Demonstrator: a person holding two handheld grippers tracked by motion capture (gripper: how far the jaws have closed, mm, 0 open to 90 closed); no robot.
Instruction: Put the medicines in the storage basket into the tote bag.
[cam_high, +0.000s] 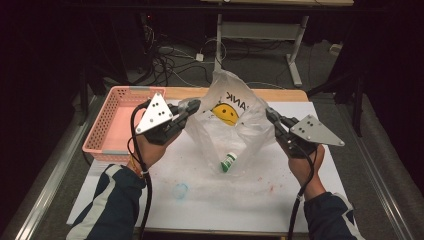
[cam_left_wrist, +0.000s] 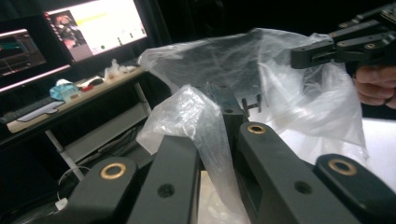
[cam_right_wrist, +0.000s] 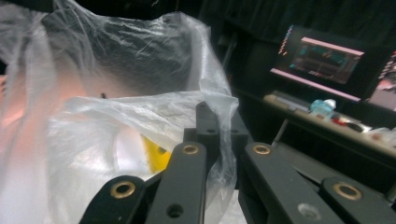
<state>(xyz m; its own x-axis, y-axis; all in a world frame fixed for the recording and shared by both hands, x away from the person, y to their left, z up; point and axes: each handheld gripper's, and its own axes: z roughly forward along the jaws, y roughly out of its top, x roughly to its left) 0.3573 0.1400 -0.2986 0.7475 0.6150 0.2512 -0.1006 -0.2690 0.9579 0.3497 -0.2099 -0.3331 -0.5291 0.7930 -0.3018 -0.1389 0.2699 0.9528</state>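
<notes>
A clear plastic bag (cam_high: 232, 127) with a yellow smiley face and black lettering hangs over the white table top (cam_high: 210, 195), stretched between both grippers. My left gripper (cam_high: 192, 106) is shut on the bag's left handle (cam_left_wrist: 196, 112). My right gripper (cam_high: 270, 116) is shut on the bag's right handle (cam_right_wrist: 205, 116). Inside the bag, near its bottom, lies a small white bottle with a green cap (cam_high: 229, 162). In the left gripper view the right gripper (cam_left_wrist: 299, 56) pinches the far edge of the bag (cam_left_wrist: 261, 79).
A pink plastic basket (cam_high: 116, 122) stands at the table's left edge, beside my left hand. A small bluish clear thing (cam_high: 180, 190) lies on the white top near the front. Desks with lit monitors (cam_left_wrist: 93, 28) stand beyond the table.
</notes>
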